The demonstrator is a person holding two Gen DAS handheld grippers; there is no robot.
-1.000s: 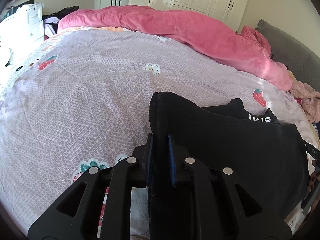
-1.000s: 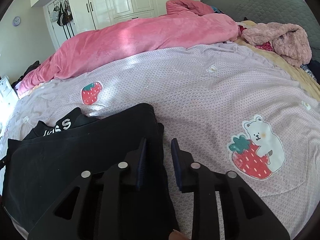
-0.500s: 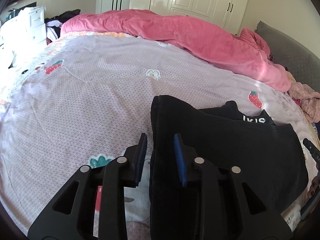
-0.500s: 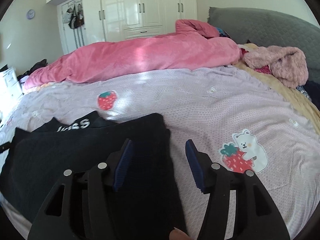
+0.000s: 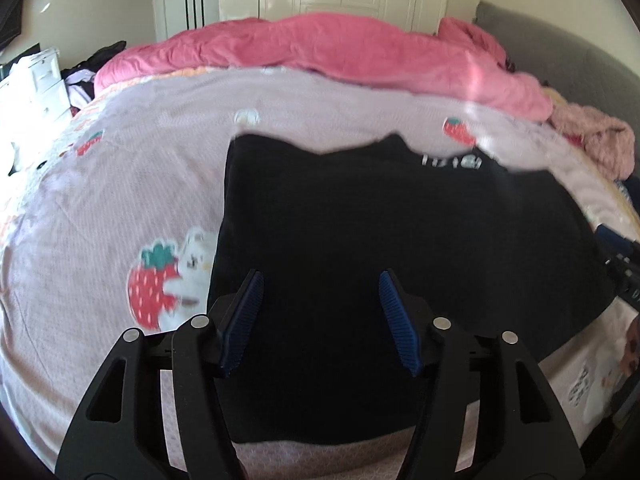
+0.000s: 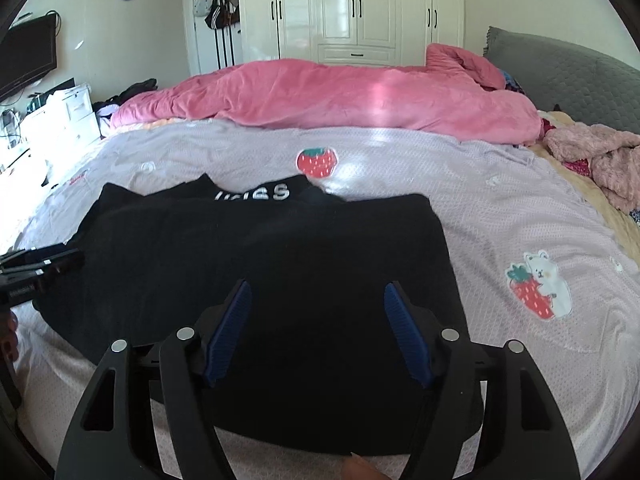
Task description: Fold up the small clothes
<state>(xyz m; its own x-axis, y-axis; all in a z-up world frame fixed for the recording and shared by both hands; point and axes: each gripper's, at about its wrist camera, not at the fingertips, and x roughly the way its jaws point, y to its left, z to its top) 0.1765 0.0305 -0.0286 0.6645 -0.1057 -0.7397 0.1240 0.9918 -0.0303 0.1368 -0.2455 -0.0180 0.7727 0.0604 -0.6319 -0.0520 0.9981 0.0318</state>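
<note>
Garment: a black top (image 6: 256, 264) lies flat on the near part of your bed, white lettering (image 6: 253, 193) at its far edge.
Left gripper (image 5: 320, 316): your jaws are opening above the cloth, blue pads (image 5: 243, 320) clear of it, nothing held.
Right gripper (image 6: 318, 330): your jaws are opening too, over the garment's right half, gripping nothing.
Bedsheet (image 6: 500, 216): lilac, strawberry and bear prints, spread under the garment.
Duvet (image 6: 340, 96): pink, bunched along the far side.
Wardrobe (image 6: 352, 8): white, against the far wall.
</note>
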